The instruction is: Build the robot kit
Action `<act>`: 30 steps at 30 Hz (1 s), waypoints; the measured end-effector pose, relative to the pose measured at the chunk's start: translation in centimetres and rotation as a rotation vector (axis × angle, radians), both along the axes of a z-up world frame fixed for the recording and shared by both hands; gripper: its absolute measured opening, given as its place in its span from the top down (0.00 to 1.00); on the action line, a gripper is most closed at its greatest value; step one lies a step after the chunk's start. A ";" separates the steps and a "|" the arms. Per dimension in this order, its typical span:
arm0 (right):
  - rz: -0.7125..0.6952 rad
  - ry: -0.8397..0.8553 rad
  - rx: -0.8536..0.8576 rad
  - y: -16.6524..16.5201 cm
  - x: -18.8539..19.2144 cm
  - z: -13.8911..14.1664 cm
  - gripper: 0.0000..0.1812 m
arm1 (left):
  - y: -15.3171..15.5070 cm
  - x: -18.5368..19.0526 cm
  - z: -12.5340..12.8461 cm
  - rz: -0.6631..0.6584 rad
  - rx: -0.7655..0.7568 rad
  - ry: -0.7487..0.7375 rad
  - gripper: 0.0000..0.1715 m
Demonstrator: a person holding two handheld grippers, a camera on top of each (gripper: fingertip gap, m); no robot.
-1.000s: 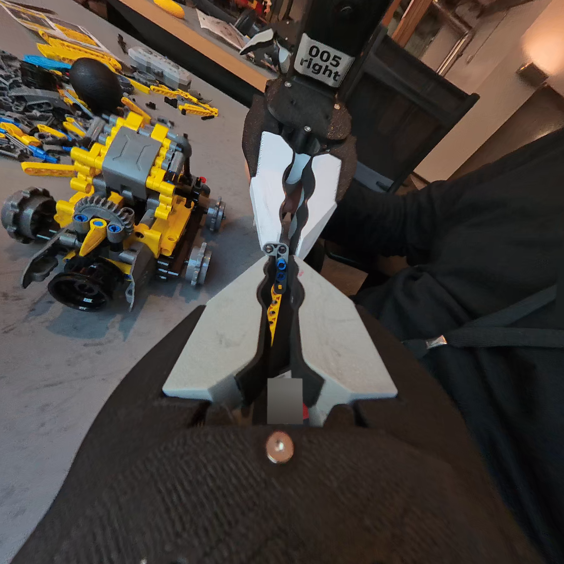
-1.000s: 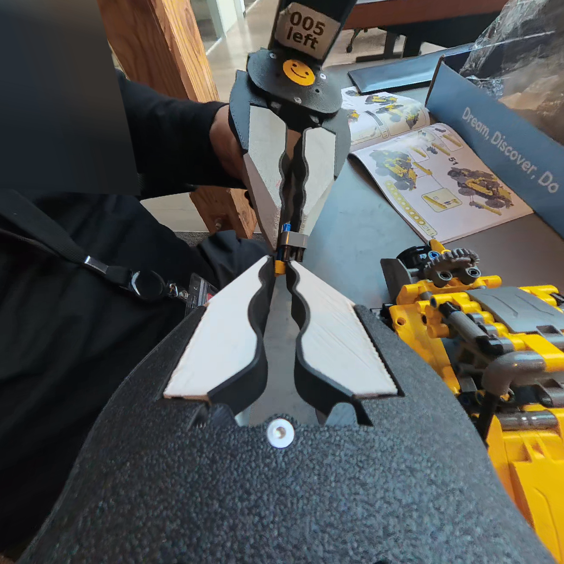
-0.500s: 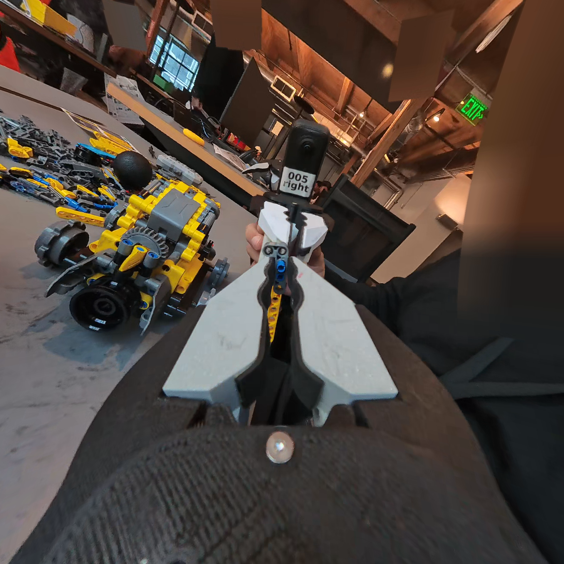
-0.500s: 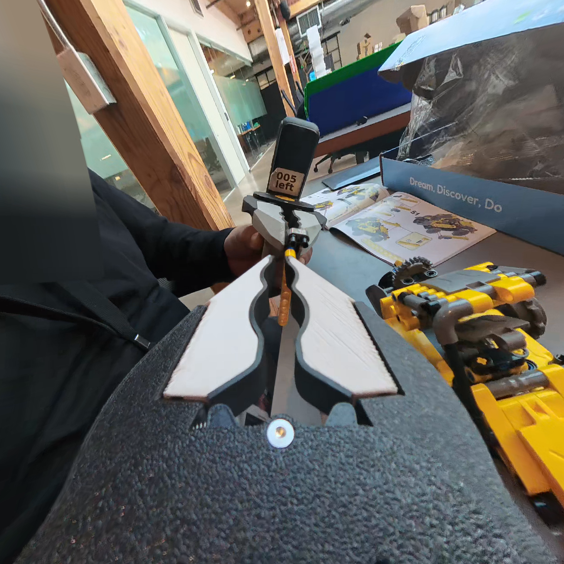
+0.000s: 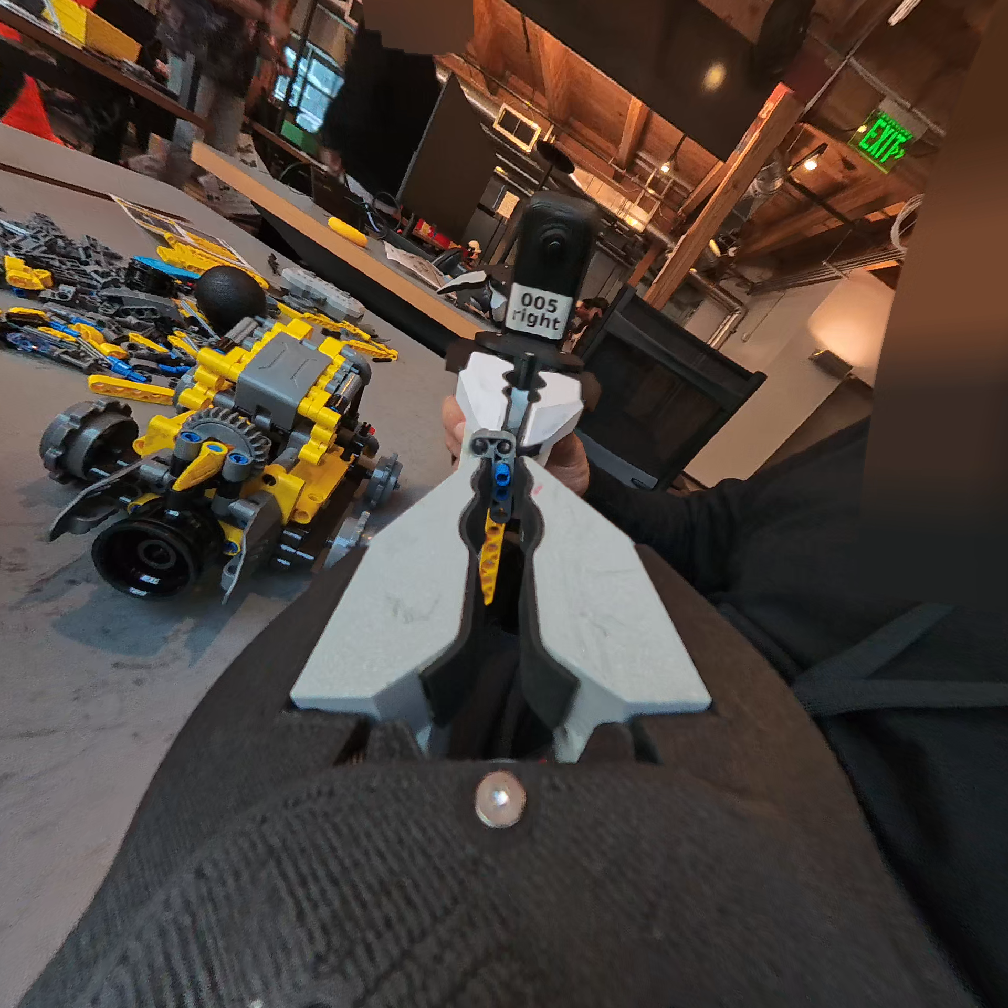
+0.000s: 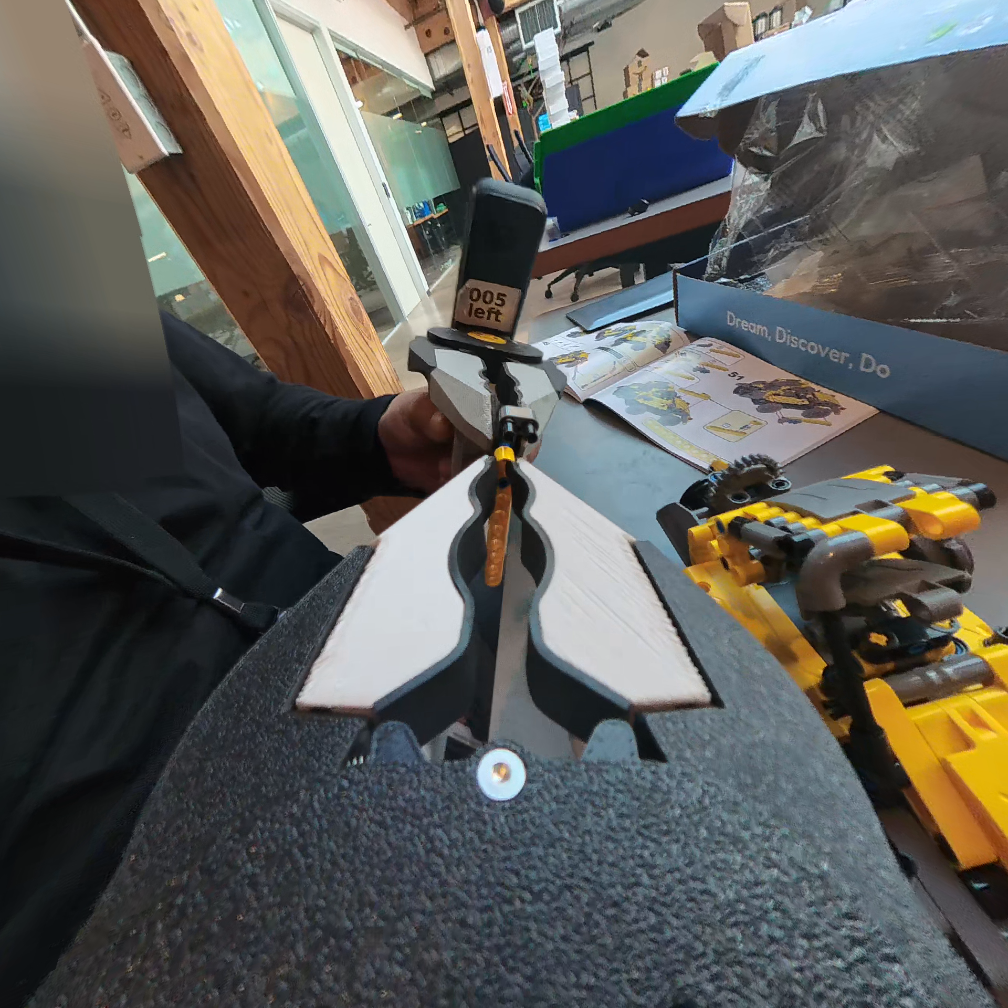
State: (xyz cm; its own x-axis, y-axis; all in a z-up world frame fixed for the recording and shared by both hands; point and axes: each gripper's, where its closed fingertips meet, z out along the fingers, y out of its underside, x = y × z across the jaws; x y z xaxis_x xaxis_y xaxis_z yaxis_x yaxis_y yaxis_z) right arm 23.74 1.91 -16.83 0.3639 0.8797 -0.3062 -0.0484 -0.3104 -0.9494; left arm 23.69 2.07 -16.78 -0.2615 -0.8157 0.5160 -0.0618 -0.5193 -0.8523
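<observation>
My left gripper (image 5: 497, 474) is shut on a small toy-brick assembly: a grey connector (image 5: 493, 444) at its tips, a blue pin (image 5: 502, 477) and a yellow beam (image 5: 490, 556) in the gap between its fingers. My right gripper (image 6: 502, 463) is shut on the top of a yellow-orange beam (image 6: 497, 545). The two grippers point at each other, tips close. The grey connector also shows in the right wrist view (image 6: 518, 426), at the left gripper (image 6: 507, 439). I cannot tell whether both views show one beam. The right gripper (image 5: 515, 431) shows behind the connector.
A yellow and grey toy vehicle (image 5: 245, 436) (image 6: 845, 573) stands on the grey table (image 5: 82, 709). Loose bricks (image 5: 82, 305) and a black ball (image 5: 229, 297) lie behind it. An open instruction booklet (image 6: 709, 403) and a blue box (image 6: 818, 354) lie beyond. A person in black sits close. Left and right tips are no more than a few centimetres apart.
Both grippers have tilted up from looking down at the table to nearly level, still facing each other. A beam now shows between the right fingers; before, only its tip showed.
</observation>
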 end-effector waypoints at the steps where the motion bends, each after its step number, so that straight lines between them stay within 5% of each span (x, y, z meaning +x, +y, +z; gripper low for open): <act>1: 0.012 0.016 0.003 -0.2 0.0 0.3 0.98 | -0.2 0.0 0.0 -0.019 -0.018 -0.006 0.97; 5: -0.002 -0.119 0.013 0.1 0.0 -1.4 0.98 | 0.1 0.1 -1.5 -0.016 -0.022 0.058 0.97; 14: 0.036 -0.128 -0.053 0.4 -0.5 -3.1 0.99 | -0.5 0.9 -4.1 -0.022 -0.007 0.159 0.96; 25: 0.050 -0.139 -0.088 0.3 0.2 -2.5 0.97 | -0.2 1.4 -3.0 0.004 -0.097 0.069 0.97; 30: -0.113 -0.143 -0.025 1.9 2.1 -1.8 1.00 | 0.7 1.0 -4.0 0.064 -0.065 0.135 0.97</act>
State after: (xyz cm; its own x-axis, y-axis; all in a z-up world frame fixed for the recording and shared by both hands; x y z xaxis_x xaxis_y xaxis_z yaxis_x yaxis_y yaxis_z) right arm 25.86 3.78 -18.59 0.5012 0.8237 -0.2651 0.0510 -0.3339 -0.9412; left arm 24.67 2.77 -20.80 -0.1353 -0.7922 0.5951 -0.1385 -0.5796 -0.8030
